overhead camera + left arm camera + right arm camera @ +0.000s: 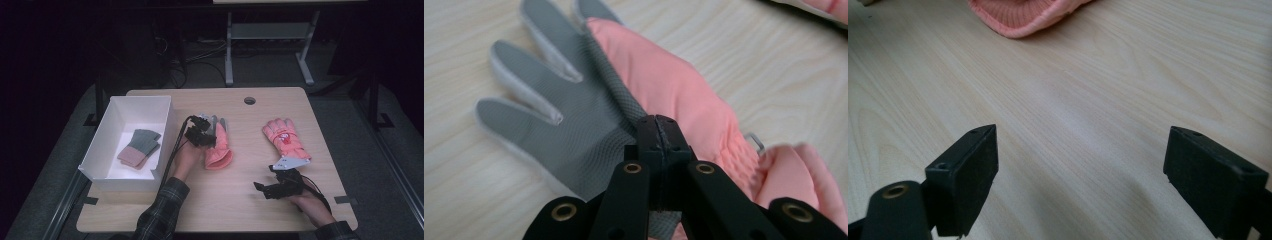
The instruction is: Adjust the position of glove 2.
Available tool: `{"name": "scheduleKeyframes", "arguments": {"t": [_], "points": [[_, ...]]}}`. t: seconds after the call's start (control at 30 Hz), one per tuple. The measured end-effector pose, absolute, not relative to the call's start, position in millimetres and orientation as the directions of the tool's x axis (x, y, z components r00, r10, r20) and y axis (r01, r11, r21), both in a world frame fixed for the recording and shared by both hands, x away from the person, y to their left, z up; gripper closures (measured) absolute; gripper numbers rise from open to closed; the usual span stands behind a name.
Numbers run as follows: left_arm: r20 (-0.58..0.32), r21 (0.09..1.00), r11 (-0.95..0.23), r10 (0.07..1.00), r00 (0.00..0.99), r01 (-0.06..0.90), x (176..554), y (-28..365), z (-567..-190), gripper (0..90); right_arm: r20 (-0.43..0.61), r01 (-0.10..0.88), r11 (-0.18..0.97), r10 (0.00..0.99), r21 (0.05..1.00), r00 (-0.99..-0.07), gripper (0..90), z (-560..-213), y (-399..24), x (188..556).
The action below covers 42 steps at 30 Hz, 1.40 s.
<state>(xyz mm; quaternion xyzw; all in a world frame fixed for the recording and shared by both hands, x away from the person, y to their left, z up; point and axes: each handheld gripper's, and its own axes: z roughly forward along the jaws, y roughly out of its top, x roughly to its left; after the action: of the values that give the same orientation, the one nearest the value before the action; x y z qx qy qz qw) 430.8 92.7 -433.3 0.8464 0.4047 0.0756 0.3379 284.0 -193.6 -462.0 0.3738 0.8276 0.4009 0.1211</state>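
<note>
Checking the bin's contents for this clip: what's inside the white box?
Inside the white box, a pair of folded grey and pink knit pieces lies on its floor. The near wall hides a strip of the floor.

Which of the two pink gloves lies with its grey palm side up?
The left glove, under the left gripper, shows grey palm; the right glove shows its pink back.
</note>
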Motion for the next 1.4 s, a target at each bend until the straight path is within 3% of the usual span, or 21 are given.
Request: {"name": "scheduleKeyframes", "arguments": {"t": [0.43,0.87,1.4], "points": [[-0.177,0.640,-0.479,0.669,0.722,0.601,419,67,-433,89.7,0.103,0.524,0.394,0.718,0.755,-0.688,14.0,-461,-195,283],[-0.132,0.618,-0.478,0.719,0.682,0.624,436,82,-435,89.7,0.100,0.520,0.396,0.716,0.757,-0.691,14.0,-461,-196,283],[-0.142,0.612,-0.555,0.624,0.768,0.563,403,63,-438,89.8,0.101,0.522,0.387,0.723,0.760,-0.683,14.0,-460,-200,279]]}}
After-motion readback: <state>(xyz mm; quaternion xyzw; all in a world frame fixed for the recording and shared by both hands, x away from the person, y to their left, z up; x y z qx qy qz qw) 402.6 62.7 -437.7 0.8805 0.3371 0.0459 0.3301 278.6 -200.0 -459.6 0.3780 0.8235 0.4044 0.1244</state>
